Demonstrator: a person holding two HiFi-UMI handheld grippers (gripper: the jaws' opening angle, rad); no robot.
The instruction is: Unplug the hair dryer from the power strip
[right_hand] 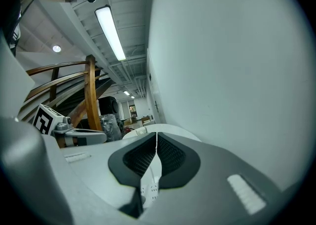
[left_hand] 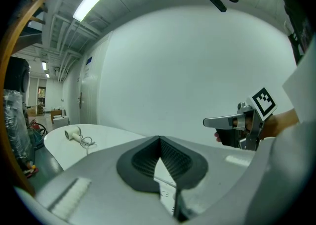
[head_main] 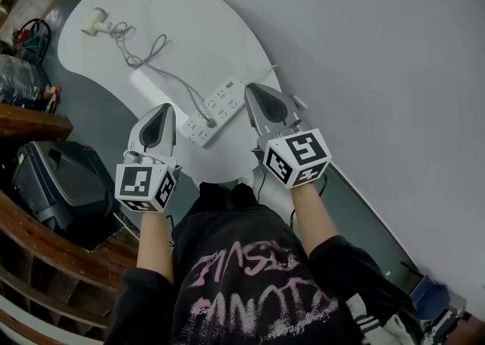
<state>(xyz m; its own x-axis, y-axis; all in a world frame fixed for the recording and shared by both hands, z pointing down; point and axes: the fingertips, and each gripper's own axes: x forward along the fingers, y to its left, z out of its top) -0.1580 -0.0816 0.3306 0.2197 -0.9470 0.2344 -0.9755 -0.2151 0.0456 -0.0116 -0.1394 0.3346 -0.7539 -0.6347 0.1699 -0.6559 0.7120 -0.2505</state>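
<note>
Nearest, the left gripper and right gripper hover over the power strip, their fingers closed together and holding nothing. Unless one opens, it may shove the strip across the white surface instead of gripping the plug. An unbraced pull could drag the strip. Farther off, the cord leads to the hair dryer at the far left, and a yank could tug it.

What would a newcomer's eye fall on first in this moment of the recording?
Two grippers with black-and-white marker cubes stand out: the left gripper and right gripper hover side by side, fingers together and empty, over the near end of the white table. Between their tips lies the white power strip, with a cord running from it to the hair dryer at the table's far end.
</note>
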